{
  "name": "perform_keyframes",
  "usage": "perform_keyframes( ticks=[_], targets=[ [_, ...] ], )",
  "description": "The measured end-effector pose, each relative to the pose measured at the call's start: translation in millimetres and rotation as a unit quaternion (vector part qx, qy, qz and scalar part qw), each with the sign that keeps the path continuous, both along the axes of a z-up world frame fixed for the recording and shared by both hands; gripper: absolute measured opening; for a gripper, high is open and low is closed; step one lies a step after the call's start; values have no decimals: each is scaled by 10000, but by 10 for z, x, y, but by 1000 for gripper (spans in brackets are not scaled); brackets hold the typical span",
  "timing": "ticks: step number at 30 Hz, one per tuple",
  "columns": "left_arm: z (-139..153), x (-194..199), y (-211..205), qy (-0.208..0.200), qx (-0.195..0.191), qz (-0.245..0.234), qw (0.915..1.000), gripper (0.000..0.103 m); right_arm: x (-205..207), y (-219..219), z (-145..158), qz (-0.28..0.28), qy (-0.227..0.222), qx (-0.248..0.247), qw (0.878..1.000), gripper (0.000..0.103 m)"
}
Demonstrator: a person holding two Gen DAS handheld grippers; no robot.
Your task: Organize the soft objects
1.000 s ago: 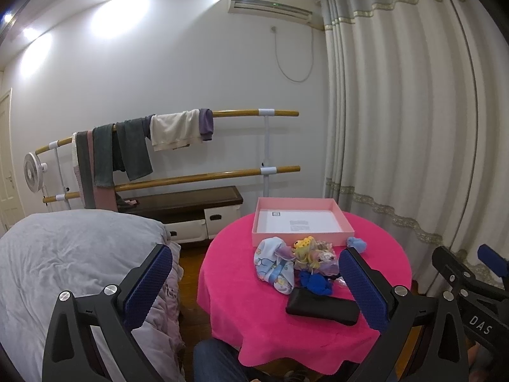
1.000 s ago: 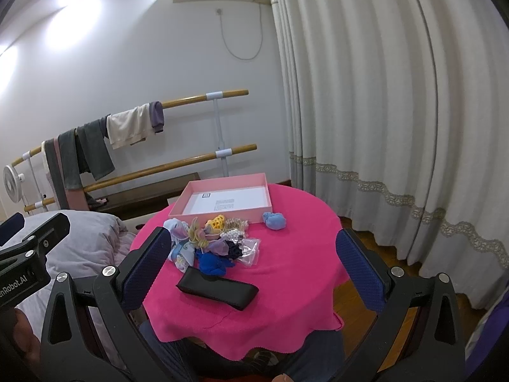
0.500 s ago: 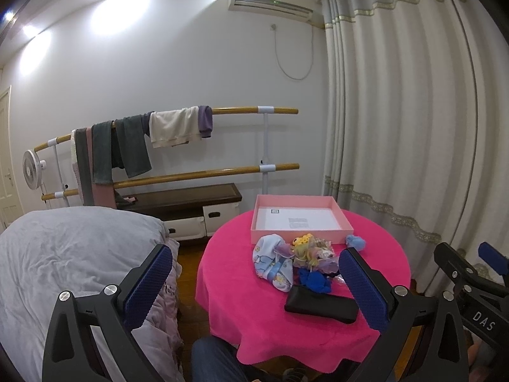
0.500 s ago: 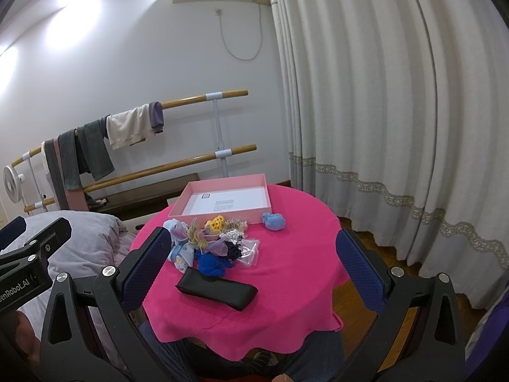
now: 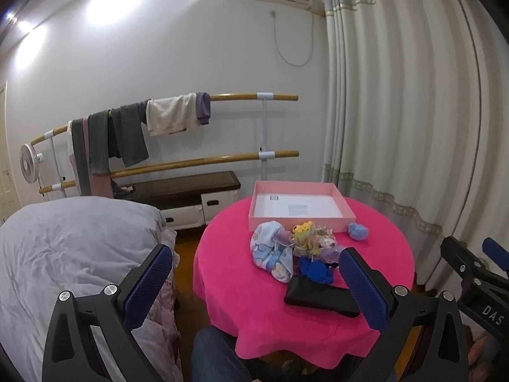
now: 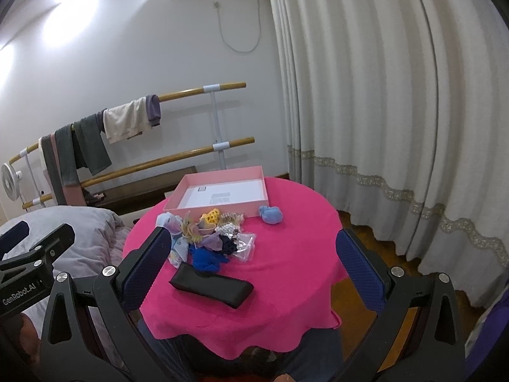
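Observation:
A round table with a pink cloth (image 5: pixel 254 302) (image 6: pixel 286 270) holds an open pink box (image 5: pixel 299 191) (image 6: pixel 222 180) at its far side. In front of the box lies a pile of soft items (image 5: pixel 305 242) (image 6: pixel 210 232): a light blue printed cloth (image 5: pixel 270 254), a yellow piece (image 6: pixel 211 216), a dark blue piece (image 5: pixel 315 269) (image 6: pixel 205 259). A light blue ball (image 5: pixel 358 230) (image 6: pixel 270 215) lies apart to the right. A black pouch (image 5: pixel 318 296) (image 6: pixel 211 286) lies nearest. My left gripper (image 5: pixel 254 283) and right gripper (image 6: pixel 254 264) are open, empty, held short of the table.
A bed with a grey duvet (image 5: pixel 70 248) stands left of the table. Wooden rails with hanging towels (image 5: pixel 127 133) and a low bench (image 5: pixel 181 187) line the back wall. Curtains (image 6: pixel 381 111) hang on the right. A small fan (image 5: pixel 28 162) stands far left.
The left wrist view has shifted slightly; the table sits a little lower and closer to centre. The objects have not moved and both grippers stay open.

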State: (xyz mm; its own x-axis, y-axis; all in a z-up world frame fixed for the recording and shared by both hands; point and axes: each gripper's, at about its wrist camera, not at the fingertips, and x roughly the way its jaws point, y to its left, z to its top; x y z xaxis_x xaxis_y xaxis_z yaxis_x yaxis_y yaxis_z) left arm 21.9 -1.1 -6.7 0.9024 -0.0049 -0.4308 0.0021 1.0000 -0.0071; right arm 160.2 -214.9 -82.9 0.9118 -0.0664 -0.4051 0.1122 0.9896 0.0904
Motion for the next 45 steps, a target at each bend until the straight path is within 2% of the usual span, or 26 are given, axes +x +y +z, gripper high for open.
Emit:
perform_keyframes(
  ticks=[6, 13, 20, 30, 41, 45],
  targets=[
    [-116, 268, 8, 180, -21, 49, 9998, 103, 191, -43, -158, 155, 164, -13, 9997, 103],
    [-457, 804, -51, 704, 4, 136, 9974, 103, 615, -99, -529, 491, 717, 26, 9962, 103],
    [-720, 1290, -45, 1253, -43, 205, 9919, 103, 1005, -77, -891, 989, 1235, 50, 9874, 103],
    [-1049, 2033, 95, 1781, -202, 405, 9830, 103, 1557, 205, -1297, 2023, 1968, -232, 9591, 103],
    [-1434, 2468, 130, 2189, -207, 384, 9748, 103, 1819, 456, -1669, 2704, 2536, -625, 9266, 103],
    [-1554, 2560, 182, 2309, -206, 399, 9719, 103, 1858, 511, -1730, 2970, 2579, -571, 9176, 103]
  ],
)
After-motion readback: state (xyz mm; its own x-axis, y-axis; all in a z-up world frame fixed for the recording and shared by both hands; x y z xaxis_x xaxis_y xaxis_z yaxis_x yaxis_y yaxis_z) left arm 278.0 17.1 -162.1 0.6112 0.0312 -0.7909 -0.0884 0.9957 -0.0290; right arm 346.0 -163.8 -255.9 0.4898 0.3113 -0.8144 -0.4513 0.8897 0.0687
